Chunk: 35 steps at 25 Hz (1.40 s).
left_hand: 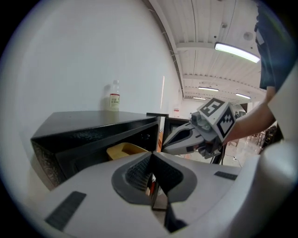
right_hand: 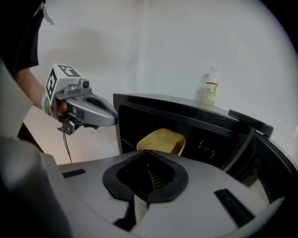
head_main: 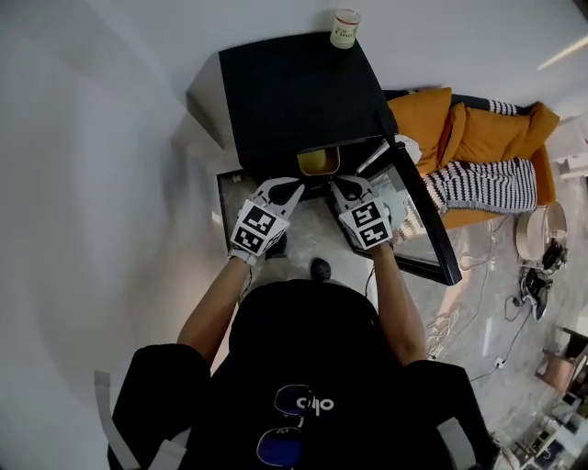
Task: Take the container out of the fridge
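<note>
**A:** Quick, the claws?

**B:** Left gripper (head_main: 296, 188) has its jaws pressed together with nothing between them. Right gripper (head_main: 338, 188) is the same, tips closed and empty.

**A:** Where are they?

**B:** Side by side just in front of the fridge (head_main: 294, 101) opening, near each other but apart, tips pointing in. Each one shows in the other's gripper view, held level with the opening.

**A:** And the container?

**B:** The yellow container (head_main: 318, 162) is inside the fridge, close to the front edge of the opening. From above only its rim peeks out under the fridge top. In the right gripper view it sits in the upper part of the dark interior. It's probably on a shelf, but it's too dark in there to be sure. Neither gripper touches it.

**A:** Door?

**B:** The door (head_main: 427, 225) is swung wide open on the person's right, beside the right gripper.

**A:** Anything else?

**B:** A small bottle (head_main: 344, 27) stands upright on the fridge top, at its far right corner against the white wall. An orange sofa (head_main: 432, 115) with a striped cloth (head_main: 487, 184) is beyond the door. Fridge is on a pale floor.
</note>
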Tool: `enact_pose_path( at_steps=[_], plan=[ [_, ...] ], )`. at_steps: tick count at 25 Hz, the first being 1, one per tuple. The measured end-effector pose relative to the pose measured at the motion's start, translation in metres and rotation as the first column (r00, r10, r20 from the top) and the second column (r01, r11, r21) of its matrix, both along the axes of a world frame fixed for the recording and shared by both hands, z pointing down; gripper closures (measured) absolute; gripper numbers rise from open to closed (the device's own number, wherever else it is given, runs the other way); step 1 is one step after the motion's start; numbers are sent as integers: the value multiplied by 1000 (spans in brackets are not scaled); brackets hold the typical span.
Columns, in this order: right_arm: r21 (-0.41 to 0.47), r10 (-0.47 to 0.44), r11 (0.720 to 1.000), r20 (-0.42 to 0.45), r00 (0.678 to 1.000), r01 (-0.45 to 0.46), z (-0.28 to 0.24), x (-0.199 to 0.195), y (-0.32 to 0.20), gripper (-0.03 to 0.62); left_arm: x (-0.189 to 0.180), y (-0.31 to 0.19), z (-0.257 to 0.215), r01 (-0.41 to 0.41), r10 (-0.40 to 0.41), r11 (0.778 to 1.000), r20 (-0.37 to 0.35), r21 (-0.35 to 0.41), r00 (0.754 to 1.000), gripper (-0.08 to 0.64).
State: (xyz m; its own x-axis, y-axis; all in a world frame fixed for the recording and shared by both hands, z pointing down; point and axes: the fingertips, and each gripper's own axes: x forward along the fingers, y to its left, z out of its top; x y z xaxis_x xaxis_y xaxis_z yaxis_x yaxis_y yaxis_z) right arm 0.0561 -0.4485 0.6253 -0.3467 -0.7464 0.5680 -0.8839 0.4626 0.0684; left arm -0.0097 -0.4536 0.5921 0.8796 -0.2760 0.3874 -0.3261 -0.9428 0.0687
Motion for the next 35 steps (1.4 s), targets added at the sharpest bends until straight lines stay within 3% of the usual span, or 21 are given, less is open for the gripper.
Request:
enact_pose_path(
  at_steps=[7,13,20,35],
  plan=[
    [-59,-151,988,-160,976,143,24,-14,-16,584,-28,9,-7,78,-78,997,-53,-12,996,554],
    [-121,-247,966,-195,949,227,34,-22,-22,536,-44,13,-4,142,-143,990,-70,-13,987,554],
    [-190,-363,929,-285,887,318,53,-31,-29,492,-58,22,-12,197,-197,980,-83,-6,977,554],
    [-265,-426,898,-335,841,350,75,-39,-37,492,-76,26,-26,261,-258,965,-96,14,961,554]
  ],
)
